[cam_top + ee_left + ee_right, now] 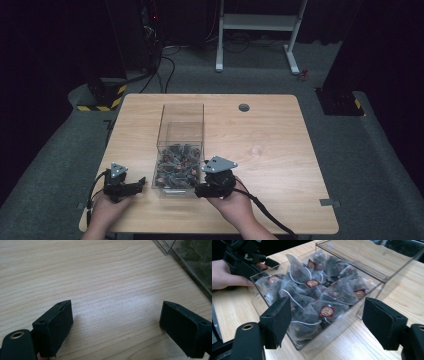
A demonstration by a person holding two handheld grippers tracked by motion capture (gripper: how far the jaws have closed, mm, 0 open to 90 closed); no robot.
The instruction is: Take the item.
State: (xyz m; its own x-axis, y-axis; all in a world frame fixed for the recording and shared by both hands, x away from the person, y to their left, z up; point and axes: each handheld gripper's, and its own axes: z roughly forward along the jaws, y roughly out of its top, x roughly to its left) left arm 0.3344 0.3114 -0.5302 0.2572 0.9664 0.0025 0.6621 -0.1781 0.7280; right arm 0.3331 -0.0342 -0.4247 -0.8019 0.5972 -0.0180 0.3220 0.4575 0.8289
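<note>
On the table, a clear box [181,145] of tea bags [312,295] sits between two spread, empty grippers, right gripper [202,190] nearer than left gripper [141,183].

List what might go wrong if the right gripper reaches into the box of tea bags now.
1. The clear box is light-looking and unheld: the open left gripper sits over bare table, so a nudge may slide it.
2. The tea bags lie heaped with strings crossing; the open right gripper could lift several together.
3. The box's transparent walls are hard to see, so a jaw might clip one.
</note>
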